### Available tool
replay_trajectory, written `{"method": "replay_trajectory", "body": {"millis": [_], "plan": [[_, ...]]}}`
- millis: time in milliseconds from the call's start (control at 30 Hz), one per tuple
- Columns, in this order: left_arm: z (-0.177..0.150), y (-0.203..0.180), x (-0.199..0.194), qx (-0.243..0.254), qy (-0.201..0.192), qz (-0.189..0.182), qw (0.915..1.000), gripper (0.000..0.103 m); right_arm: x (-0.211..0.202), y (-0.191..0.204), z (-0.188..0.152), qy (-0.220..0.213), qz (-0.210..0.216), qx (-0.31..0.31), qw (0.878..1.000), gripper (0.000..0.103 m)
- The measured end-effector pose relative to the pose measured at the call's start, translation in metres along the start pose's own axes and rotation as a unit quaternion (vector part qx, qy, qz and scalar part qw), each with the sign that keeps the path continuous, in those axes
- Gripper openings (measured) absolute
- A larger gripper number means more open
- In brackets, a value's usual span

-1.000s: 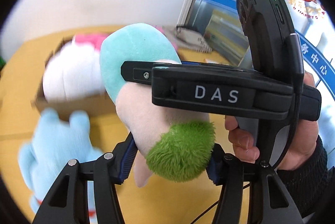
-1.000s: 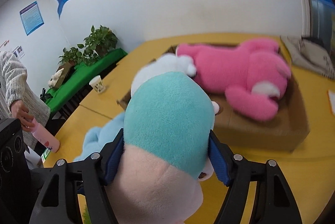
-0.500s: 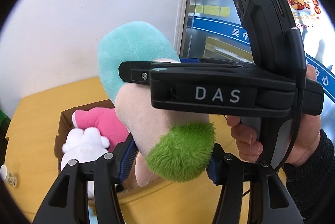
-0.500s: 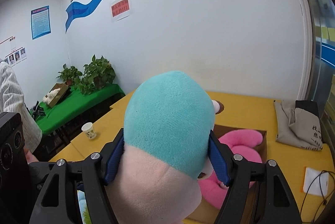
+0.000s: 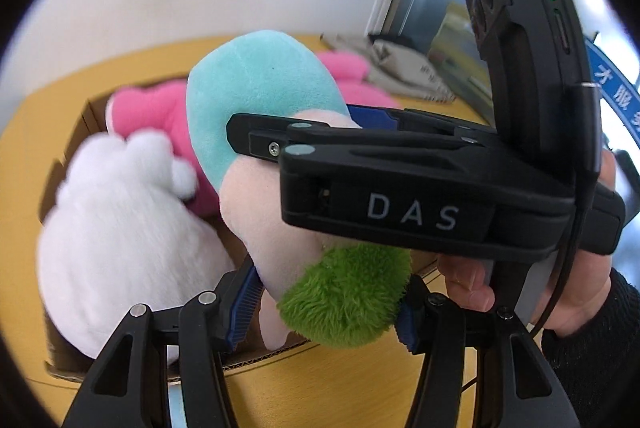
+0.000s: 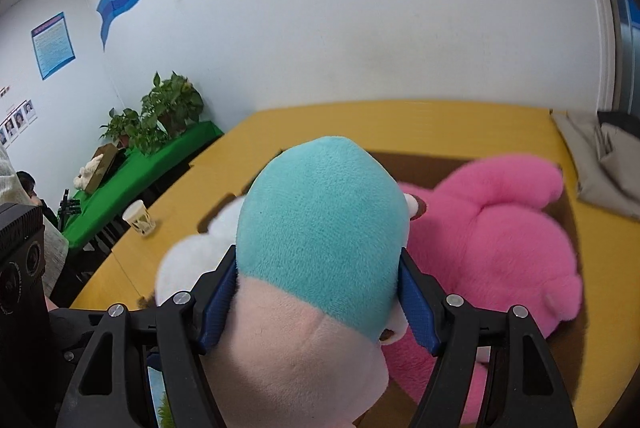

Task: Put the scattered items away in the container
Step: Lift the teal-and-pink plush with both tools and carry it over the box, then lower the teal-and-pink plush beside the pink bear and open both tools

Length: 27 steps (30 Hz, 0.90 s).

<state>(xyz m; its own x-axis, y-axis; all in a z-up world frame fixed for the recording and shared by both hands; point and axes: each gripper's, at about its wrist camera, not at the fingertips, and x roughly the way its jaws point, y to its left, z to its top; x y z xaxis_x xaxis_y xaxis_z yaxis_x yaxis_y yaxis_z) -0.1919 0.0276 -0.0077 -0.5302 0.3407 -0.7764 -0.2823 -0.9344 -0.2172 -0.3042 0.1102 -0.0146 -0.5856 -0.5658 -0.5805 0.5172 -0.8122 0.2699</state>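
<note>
Both grippers hold one plush toy with a teal top, pale pink middle and green fuzzy end (image 5: 260, 99). My left gripper (image 5: 326, 304) is shut on its green end. My right gripper (image 6: 318, 304) is shut on its teal and pink body (image 6: 320, 228); it also crosses the left wrist view (image 5: 420, 195). The toy hangs over an open cardboard box (image 5: 86, 115) on the yellow table. In the box lie a white plush (image 5: 120, 220) and a pink plush (image 6: 492, 240). The white plush (image 6: 180, 264) shows left of the held toy in the right wrist view.
A grey folded cloth bag (image 6: 604, 163) lies on the table right of the box, also in the left wrist view (image 5: 404, 67). A paper cup (image 6: 138, 218) stands at the table's left edge. A green-covered bench with potted plants (image 6: 160, 107) is beyond.
Both grippers have tilted down and come closer to the box with the toy still held. The box and its plush toys now fill more of both views.
</note>
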Motion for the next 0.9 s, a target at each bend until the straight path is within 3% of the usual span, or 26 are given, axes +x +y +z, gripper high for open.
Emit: {"method": "replay_trajectory", "body": {"millis": [133,267,400,533,567,667,800,900], "plan": [[-0.014,0.004,0.019,-0.009,0.031,0.01,0.9994,0.06,0.018,-0.009,-0.017,0.02,-0.004,0.009,1.0,0.079],[-0.025,0.001,0.007,-0.019,0.025,-0.002,0.9995,0.063,0.021,-0.017,-0.028,0.038,-0.006,0.022,0.999,0.092],[-0.03,-0.002,-0.024,-0.018,-0.01,0.022,0.9995,0.063,-0.001,-0.015,-0.013,0.038,-0.02,0.0,0.999,0.097],[-0.025,0.008,-0.033,-0.015,-0.05,0.019,0.9985,0.063,-0.024,-0.016,0.01,0.011,-0.029,-0.009,0.999,0.097],[-0.023,0.008,-0.033,-0.015,-0.054,0.019,0.9983,0.063,-0.022,-0.015,0.015,0.012,-0.026,-0.008,1.0,0.095],[-0.016,0.002,-0.026,-0.01,-0.053,0.015,0.9985,0.063,0.0,-0.008,0.014,0.041,-0.039,-0.037,0.998,0.06],[-0.008,-0.001,-0.005,0.009,-0.039,0.037,0.9985,0.063,0.014,-0.017,0.003,0.046,-0.027,0.0,0.999,0.058],[-0.01,0.004,0.006,-0.008,-0.024,0.041,0.9988,0.064,0.024,-0.018,-0.005,0.06,-0.035,-0.002,0.998,0.058]]}}
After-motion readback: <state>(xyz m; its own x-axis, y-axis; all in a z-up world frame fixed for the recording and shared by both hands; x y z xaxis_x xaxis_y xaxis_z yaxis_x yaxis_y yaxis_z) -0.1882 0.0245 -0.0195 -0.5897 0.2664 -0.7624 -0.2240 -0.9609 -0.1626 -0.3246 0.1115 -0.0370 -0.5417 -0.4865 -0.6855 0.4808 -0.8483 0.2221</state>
